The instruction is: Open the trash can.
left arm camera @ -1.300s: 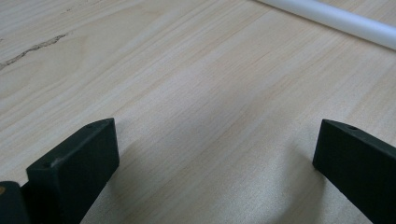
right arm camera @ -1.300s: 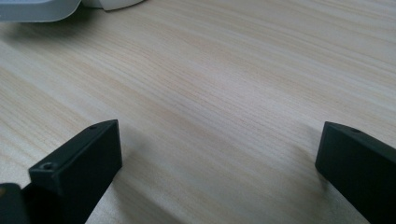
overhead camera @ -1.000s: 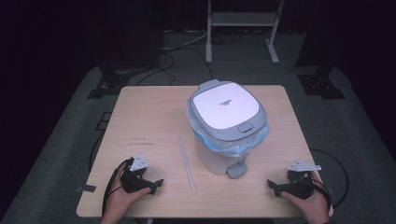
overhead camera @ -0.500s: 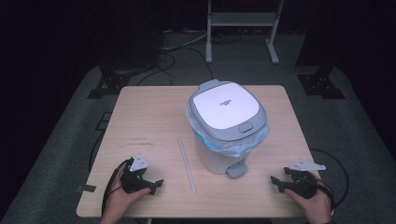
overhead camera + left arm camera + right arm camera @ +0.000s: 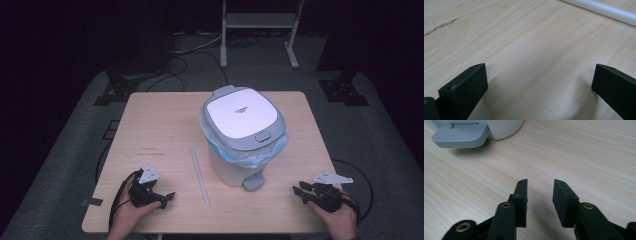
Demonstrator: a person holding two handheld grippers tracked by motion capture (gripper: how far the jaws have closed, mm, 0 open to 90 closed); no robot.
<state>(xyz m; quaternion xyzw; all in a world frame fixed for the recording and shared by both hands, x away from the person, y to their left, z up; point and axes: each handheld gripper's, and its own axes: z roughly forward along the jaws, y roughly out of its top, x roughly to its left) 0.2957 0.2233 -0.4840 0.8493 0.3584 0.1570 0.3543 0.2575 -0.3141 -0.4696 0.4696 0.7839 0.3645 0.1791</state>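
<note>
A white pedal bin [image 5: 235, 165] with a grey-rimmed lid [image 5: 241, 116] and a blue liner stands right of the table's middle, its grey pedal [image 5: 253, 183] facing the front edge. A thin white tube [image 5: 199, 175] lies left of it. My left gripper [image 5: 167, 199] rests at the front left, jaws wide open over bare wood [image 5: 539, 77], with the tube [image 5: 604, 11] beyond them. My right gripper [image 5: 298, 191] rests at the front right and points at the pedal [image 5: 461, 137]. Its jaws [image 5: 540, 188] have just been closing, a narrow gap remains, and nothing is between them.
The light wooden table [image 5: 150, 125] stands on grey carpet. Behind it are a metal rack [image 5: 260, 30], dark stands and cables on the floor. A strip of tape [image 5: 92, 202] sticks to the table's front left corner.
The right gripper's jaws have come much closer together with nothing between them. The left gripper, the bin and the tube have stayed put.
</note>
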